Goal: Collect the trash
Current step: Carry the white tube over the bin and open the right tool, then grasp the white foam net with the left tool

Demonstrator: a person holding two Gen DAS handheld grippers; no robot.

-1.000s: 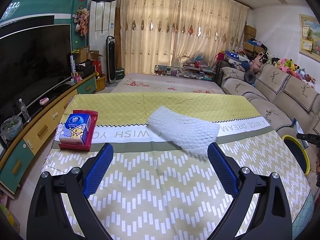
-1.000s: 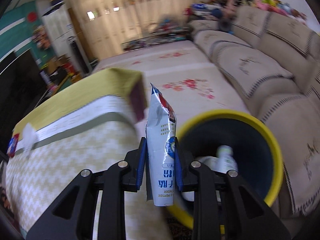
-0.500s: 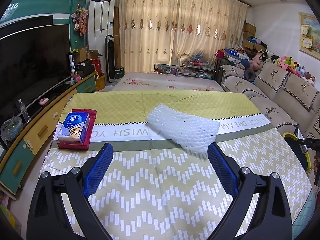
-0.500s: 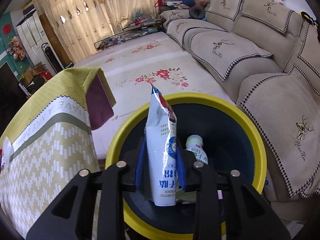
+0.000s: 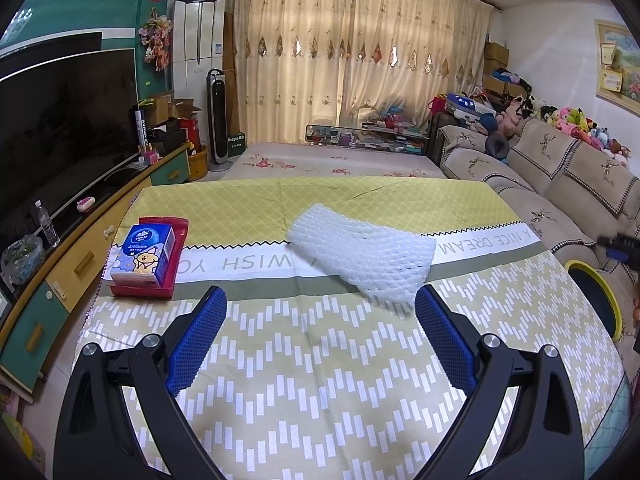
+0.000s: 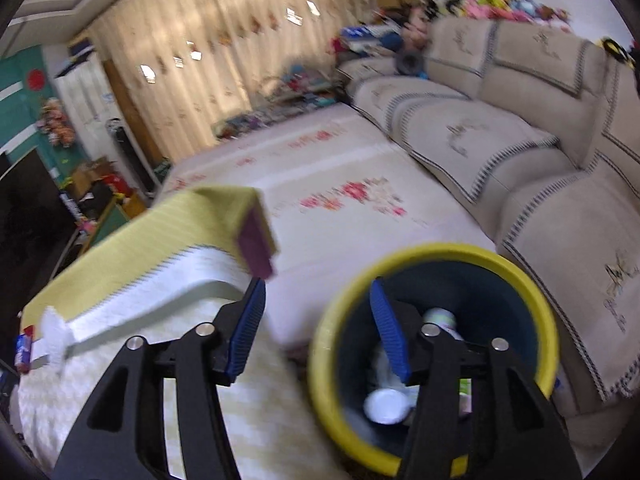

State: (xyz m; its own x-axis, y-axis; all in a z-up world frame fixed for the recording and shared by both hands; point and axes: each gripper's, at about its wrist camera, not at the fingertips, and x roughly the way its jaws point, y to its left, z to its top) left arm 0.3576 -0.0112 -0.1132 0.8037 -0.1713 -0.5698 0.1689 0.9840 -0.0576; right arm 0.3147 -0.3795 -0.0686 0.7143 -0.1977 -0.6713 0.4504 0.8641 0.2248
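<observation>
Here the right claw (image 6: pixel 318 320) stands with its blue-padded jaws apart and nothing between them; they have just been opening. It points down at a slant, its right finger over the mouth of the yellow-rimmed trash bin (image 6: pixel 532 300), its left finger over the edge of the desk (image 6: pixel 132 268). Inside the bin, below that finger, lie a white bottle (image 6: pixel 440 318), a white round-ended thing (image 6: pixel 386 406) and other pieces too blurred to name; no writing on them can be read.

The left claw (image 5: pixel 318 308) is wide open and empty, tilted down over the desk's zigzag-patterned cloth (image 5: pixel 320 380). Just beyond its right finger lies a white foam net sleeve (image 5: pixel 364 256), across the cloth's white band. The band's writing, seen upside down, reads "WISH YO" on one side of the sleeve and "A NICE DREAM" on the other. Beyond the left finger, a blue tissue pack (image 5: pixel 144 254) with a cartoon dog rests on a red packet (image 5: pixel 164 284); its brand is too small to read. Far right, the bin's rim shows past the desk edge.
</observation>
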